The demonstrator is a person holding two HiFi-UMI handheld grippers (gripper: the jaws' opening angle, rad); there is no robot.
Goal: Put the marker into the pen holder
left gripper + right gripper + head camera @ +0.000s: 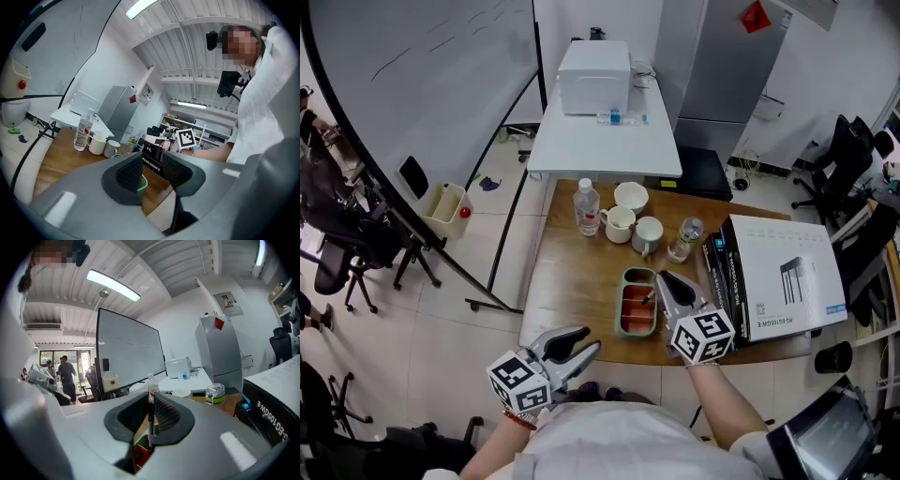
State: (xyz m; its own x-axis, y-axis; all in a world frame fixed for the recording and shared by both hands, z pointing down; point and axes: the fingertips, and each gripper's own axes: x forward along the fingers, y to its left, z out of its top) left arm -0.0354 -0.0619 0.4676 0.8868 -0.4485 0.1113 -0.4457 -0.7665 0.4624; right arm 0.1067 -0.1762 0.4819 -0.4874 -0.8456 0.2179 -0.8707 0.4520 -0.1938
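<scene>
The pen holder [637,302] is a green tray with orange compartments near the front edge of the wooden table [572,272]. My right gripper [663,282] hovers at the tray's right side, pointing over it. In the right gripper view its jaws [151,420] are shut on a thin dark marker [150,414] that stands upright between the pads, with the tray [140,452] just below. My left gripper [584,350] hangs off the table's front edge, left of the tray. Its jaws [152,161] stand open with nothing between them; the tray's green rim [142,183] shows behind them.
Behind the tray stand a water bottle [588,206], two mugs [619,224], a white bowl [630,195] and a glass jar [684,239]. A white carton [783,277] on black boxes [717,274] fills the table's right. A white table [600,141] with a white box stands beyond.
</scene>
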